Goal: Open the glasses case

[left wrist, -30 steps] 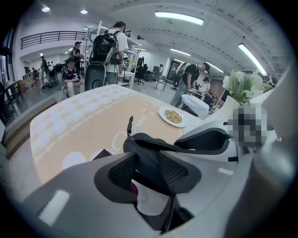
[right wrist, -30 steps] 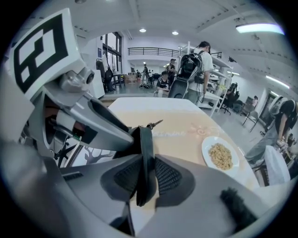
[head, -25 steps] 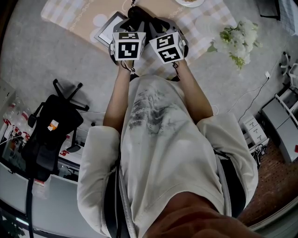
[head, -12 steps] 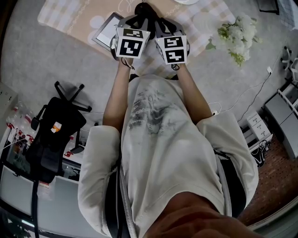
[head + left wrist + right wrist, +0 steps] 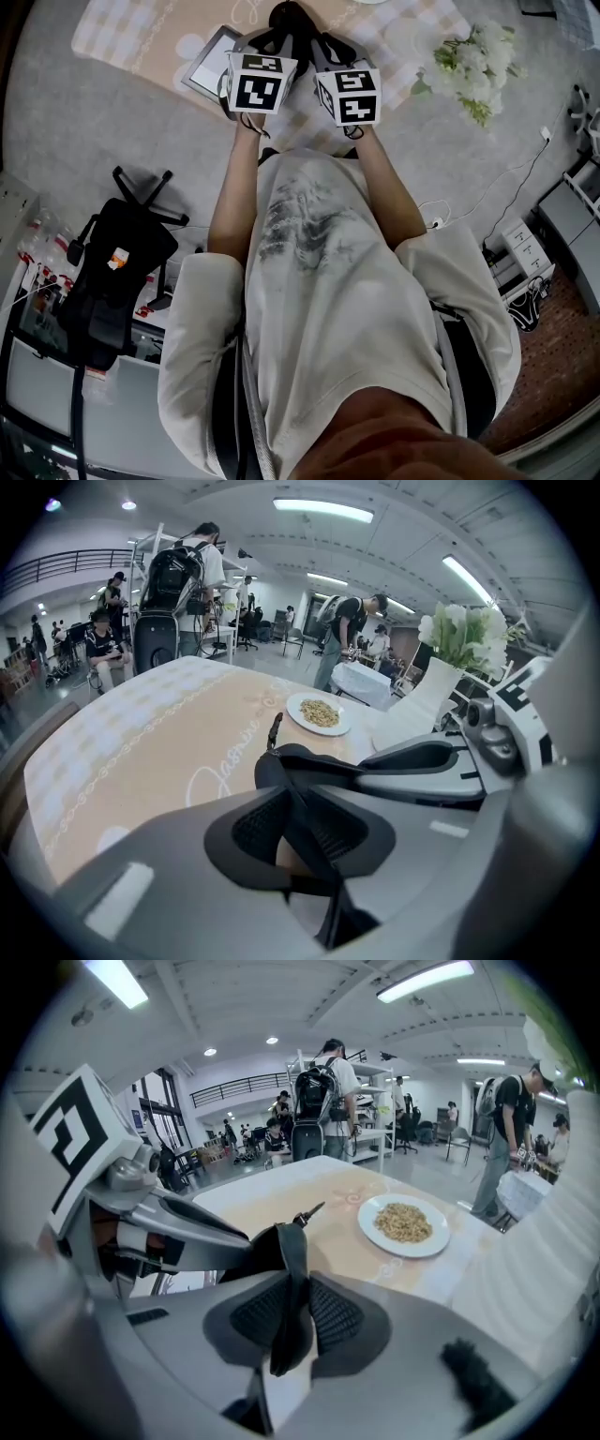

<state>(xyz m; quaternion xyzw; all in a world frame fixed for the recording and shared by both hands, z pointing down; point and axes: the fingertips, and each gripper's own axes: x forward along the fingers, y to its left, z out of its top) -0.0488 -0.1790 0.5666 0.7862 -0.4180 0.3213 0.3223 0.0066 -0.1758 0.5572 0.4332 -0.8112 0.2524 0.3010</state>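
The left arm [image 5: 234,187] and right arm [image 5: 386,192] reach out in front, side by side. The left gripper [image 5: 298,829] and right gripper [image 5: 286,1321] sit close together, tipped down. The left jaws have just been closing and nip one edge of the case [image 5: 314,764]. The right jaws pinch another edge.

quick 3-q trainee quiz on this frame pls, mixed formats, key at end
1. True or false: the left tongs and the right tongs both grip the black soft glasses case with a zip pull.
2. Multiple choice: the round white plate of food sits A) on the beige tablecloth, B) on the floor, C) inside the case.
3. Fill in: in the head view, the white flower bunch lies on the ____ tongs' side.
Key: 1 true; the left tongs have just been closing on the case's edge. 2 A. 3 right.
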